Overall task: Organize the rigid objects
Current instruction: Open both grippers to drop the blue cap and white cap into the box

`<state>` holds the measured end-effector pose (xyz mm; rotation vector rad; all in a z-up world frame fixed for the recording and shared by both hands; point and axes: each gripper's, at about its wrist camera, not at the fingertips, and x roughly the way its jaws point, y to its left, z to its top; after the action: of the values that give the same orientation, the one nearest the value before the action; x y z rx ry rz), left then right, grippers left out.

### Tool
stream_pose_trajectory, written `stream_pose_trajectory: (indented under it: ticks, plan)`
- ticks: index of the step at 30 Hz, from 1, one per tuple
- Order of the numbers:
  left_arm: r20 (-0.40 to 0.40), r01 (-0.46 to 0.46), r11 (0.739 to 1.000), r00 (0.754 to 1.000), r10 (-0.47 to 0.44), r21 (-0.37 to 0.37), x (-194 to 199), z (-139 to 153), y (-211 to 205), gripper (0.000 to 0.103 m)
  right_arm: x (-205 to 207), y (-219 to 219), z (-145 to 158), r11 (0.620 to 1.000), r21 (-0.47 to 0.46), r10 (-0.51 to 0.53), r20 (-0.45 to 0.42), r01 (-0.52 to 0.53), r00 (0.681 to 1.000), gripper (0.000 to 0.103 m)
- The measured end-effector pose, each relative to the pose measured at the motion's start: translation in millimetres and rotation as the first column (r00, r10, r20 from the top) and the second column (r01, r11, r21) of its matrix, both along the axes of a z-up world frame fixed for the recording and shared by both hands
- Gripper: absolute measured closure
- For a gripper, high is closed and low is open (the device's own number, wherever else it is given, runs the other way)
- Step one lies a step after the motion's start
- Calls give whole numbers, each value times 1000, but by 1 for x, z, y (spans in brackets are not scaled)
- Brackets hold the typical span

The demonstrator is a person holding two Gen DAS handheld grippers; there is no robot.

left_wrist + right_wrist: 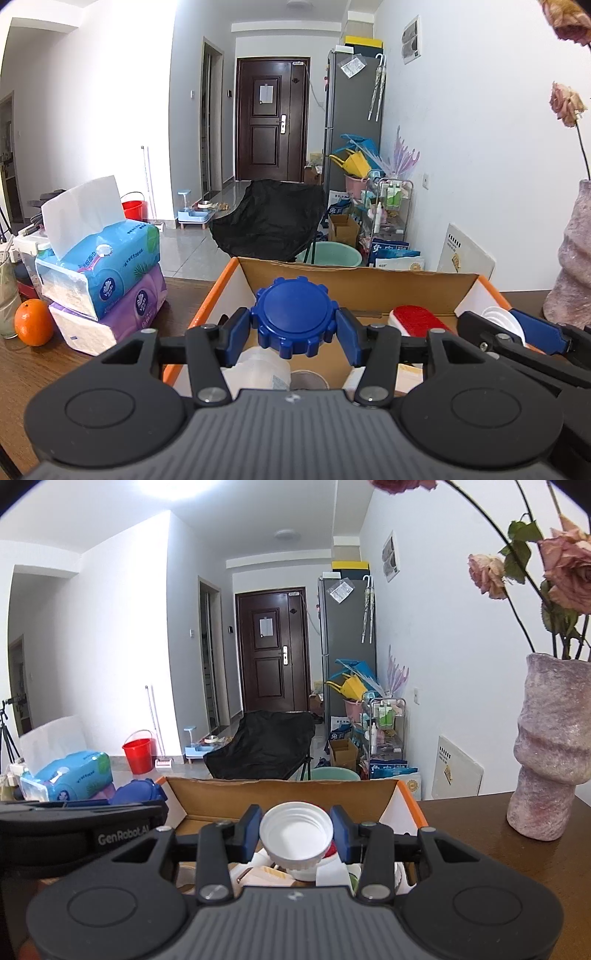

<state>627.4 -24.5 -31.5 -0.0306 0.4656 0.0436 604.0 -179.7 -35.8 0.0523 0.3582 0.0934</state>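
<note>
In my left gripper (pixel 294 328) I have a round blue plastic lid (pixel 294 316) with a flat smooth top and a chunky notched rim, like a gear; the two blue pads press on its opposite sides, so the jaws are clamped on it, and it sits level between the fingertips above the open cardboard box with orange outer sides (pixel 354 277). In my right gripper (pixel 295 836) I have a white plastic screw cap (pixel 295 836), turned so its hollow, threaded inside faces my camera, with a ribbed band around its lower edge; the blue pads grip it from left and right, jaws closed on it. It also hangs over the same box (pixel 280 792), nearer its right half. From the left view the right gripper (pixel 517 326) shows at the right edge, white cap (pixel 500 321) between its fingers, just beside a red-and-white oval object (pixel 419 321) lying in the box. The box stands on a dark wooden table (pixel 480 834).
</note>
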Motion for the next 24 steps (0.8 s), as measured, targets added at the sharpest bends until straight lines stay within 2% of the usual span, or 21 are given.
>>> stream_pose_trajectory:
  ticks: [9,10,12,13,14,15,17,18,24]
  plan:
    - [-26,7,1000,1000,-7,2,11,-5,7,50,12,-4,-8,1000,-7,-10,-44,9,999,63]
    - [-23,4,1000,1000,-4,4,11,-5,7,47,12,-4,-8,1000,-11,-7,-48,7,999,63]
    - [-20,-1,1000,1000,1,19,11,-4,7,30,13,-5,-8,1000,-16,-11,-49,10,999,63]
    - [-13,-6,1000,1000,7,28,10,-4,8,18,13,-5,-8,1000,-19,-14,-50,13,999,60]
    - [-2,-17,999,1000,17,38,10,-4,7,13,13,-6,-8,1000,-22,-20,-53,18,998,46]
    - [4,-23,999,1000,23,46,10,-3,8,11,12,-7,-7,999,-23,-33,-50,32,998,25]
    - [3,-30,999,1000,29,45,10,-3,10,1,9,-9,-6,998,-24,-67,-27,66,997,3]
    - [5,-33,999,999,33,39,10,-2,12,0,7,-10,-5,997,-21,-76,-16,76,997,0]
    - [-2,-42,998,999,42,40,11,-1,17,0,9,-19,-1,996,11,-87,-24,88,996,0]
